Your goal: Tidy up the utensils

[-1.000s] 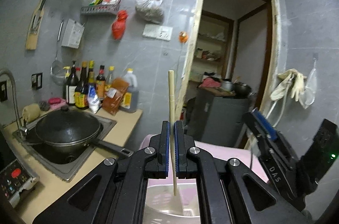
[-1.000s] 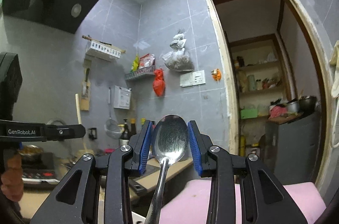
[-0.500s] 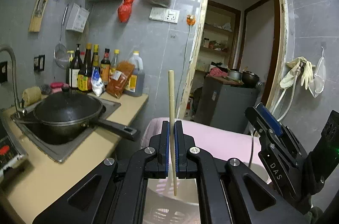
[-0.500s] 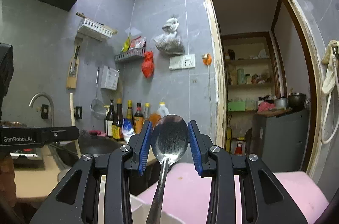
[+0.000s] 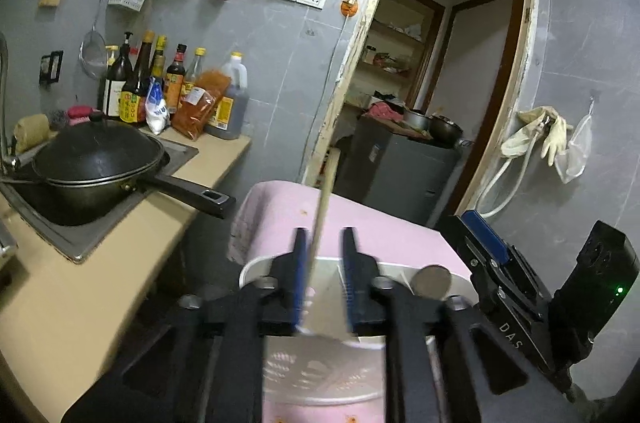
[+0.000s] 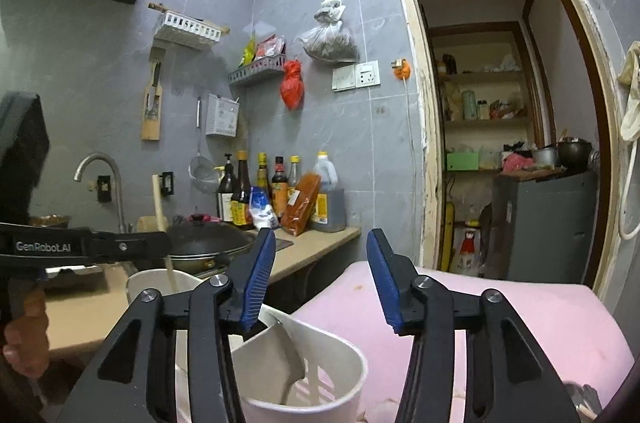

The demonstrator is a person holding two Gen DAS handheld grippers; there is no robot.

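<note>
Opening jaws, chopstick (image 5: 322, 215) between, seemingly loose

Two cameras, one on each hand tool

Both look close over my white holder (image 5: 256, 265) (image 6: 352, 355) toward the same grey wall (image 5: 280, 63) (image 6: 312, 127) and doorway (image 5: 452, 71) (image 6: 500, 103).

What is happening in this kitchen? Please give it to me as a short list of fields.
Place: kitchen, white utensil holder on a pink cloth
Left claw: jaws opening, wooden chopstick loose between them, its lower end in the holder
Right claw: jaws opening, nothing between them
Spoon: in the holder, bowl end up
Nearby: black wok in the sink recess
</note>
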